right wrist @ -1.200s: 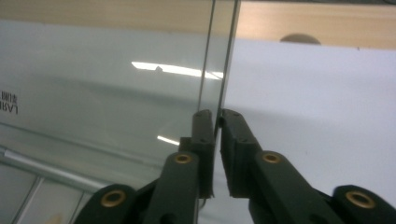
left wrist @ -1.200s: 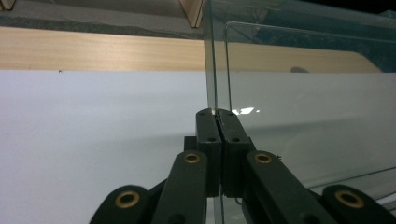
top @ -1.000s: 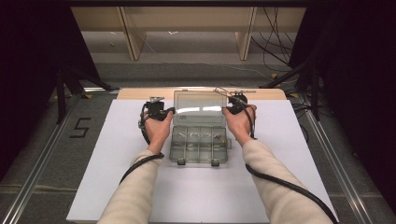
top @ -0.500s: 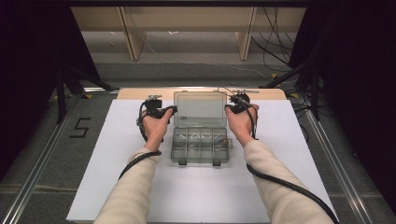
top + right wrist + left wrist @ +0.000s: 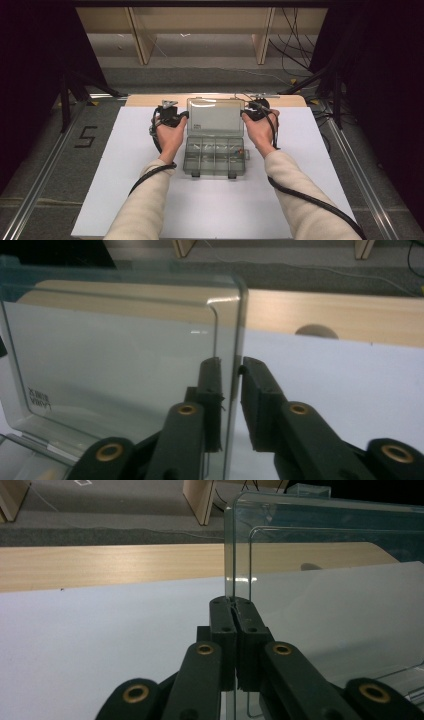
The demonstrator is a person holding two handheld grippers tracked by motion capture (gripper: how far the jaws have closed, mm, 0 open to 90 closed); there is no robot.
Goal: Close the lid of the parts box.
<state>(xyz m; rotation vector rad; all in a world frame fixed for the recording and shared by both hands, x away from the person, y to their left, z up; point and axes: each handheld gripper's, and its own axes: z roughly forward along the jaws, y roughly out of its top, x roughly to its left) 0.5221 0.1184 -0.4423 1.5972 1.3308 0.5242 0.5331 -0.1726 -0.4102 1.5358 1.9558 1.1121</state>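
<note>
Clear plastic compartment box (image 5: pixel 215 156) sits on the white sheet (image 5: pixel 125 165) over the bench, its base nearest the person and its transparent lid (image 5: pixel 216 116) standing raised behind. The left gripper (image 5: pixel 181 116) is clamped on the lid's left edge. The right gripper (image 5: pixel 246 113) straddles the lid's right edge, its jaws having just opened a little, one pad slightly off the plastic.

Grey floor (image 5: pixel 45 165), wooden shelf legs (image 5: pixel 141 45), dark surroundings
</note>
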